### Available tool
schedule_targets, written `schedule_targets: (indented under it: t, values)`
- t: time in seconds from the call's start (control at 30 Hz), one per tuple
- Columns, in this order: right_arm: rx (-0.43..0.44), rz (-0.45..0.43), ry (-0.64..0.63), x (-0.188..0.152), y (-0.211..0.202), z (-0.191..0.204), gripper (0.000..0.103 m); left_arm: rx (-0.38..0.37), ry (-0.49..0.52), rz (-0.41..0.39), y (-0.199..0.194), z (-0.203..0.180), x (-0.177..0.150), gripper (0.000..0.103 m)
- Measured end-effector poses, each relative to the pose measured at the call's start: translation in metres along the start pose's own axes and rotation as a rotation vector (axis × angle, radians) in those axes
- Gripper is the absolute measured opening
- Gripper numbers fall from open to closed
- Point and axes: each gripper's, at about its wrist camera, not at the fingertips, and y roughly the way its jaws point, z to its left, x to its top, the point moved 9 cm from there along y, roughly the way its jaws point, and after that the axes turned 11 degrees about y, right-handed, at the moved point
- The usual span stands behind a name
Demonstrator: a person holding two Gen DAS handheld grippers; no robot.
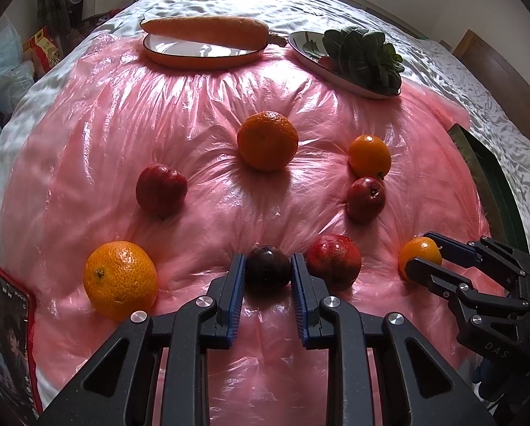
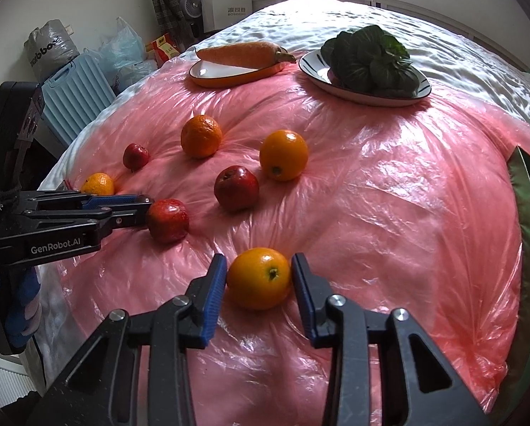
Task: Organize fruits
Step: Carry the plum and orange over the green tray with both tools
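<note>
Fruits lie on a pink plastic sheet (image 1: 201, 113) over a bed. My left gripper (image 1: 267, 271) has its pads touching both sides of a dark plum-like fruit (image 1: 267, 270) that rests on the sheet. A red apple (image 1: 334, 260) lies just right of it. My right gripper (image 2: 259, 278) brackets a small orange (image 2: 259, 277), pads close against its sides; the same gripper (image 1: 422, 255) and orange (image 1: 419, 256) also show in the left wrist view. Other oranges (image 1: 267, 141) (image 1: 369, 156) (image 1: 120, 279) and red apples (image 1: 161, 190) (image 1: 366, 199) are scattered around.
At the back stand an orange-rimmed dish (image 1: 201, 53) with a carrot (image 1: 204, 30) and a plate (image 1: 339, 71) of leafy greens (image 1: 366, 56). A phone (image 1: 11, 333) lies at the left edge. A dark green tray (image 1: 485, 174) sits at the right. Bags and boxes stand beyond the bed.
</note>
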Motion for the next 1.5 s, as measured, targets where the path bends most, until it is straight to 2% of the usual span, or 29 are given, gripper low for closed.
schedule_targets:
  t: [0.47, 0.63, 0.77, 0.93, 1.07, 1.2, 1.4, 1.5]
  values:
    - [0.066, -0.02, 0.025, 0.003, -0.039, 0.018, 0.037, -0.011, -0.017, -0.008, -0.032, 0.002, -0.005, 0.021]
    - [0.055, 0.0, 0.033, -0.009, -0.062, 0.009, 0.037, -0.051, 0.024, 0.017, -0.045, -0.022, -0.012, 0.021]
    - [0.025, 0.026, 0.05, -0.026, -0.085, -0.011, 0.037, -0.128, 0.078, 0.052, -0.048, -0.065, -0.017, 0.021]
    - [-0.045, 0.06, 0.089, -0.051, -0.118, -0.052, 0.037, -0.261, 0.186, 0.087, -0.047, -0.144, -0.019, 0.021]
    - [-0.133, 0.073, 0.14, -0.071, -0.15, -0.097, 0.037, -0.384, 0.281, 0.089, -0.047, -0.218, -0.014, 0.021]
    - [-0.237, 0.04, 0.217, -0.076, -0.184, -0.159, 0.037, -0.477, 0.375, 0.067, -0.046, -0.287, 0.003, 0.021]
    - [-0.353, -0.058, 0.301, -0.056, -0.215, -0.248, 0.037, -0.498, 0.444, 0.037, -0.021, -0.353, 0.046, 0.021]
    - [-0.374, -0.091, 0.346, -0.045, -0.211, -0.282, 0.037, -0.466, 0.473, 0.024, -0.002, -0.375, 0.067, 0.021]
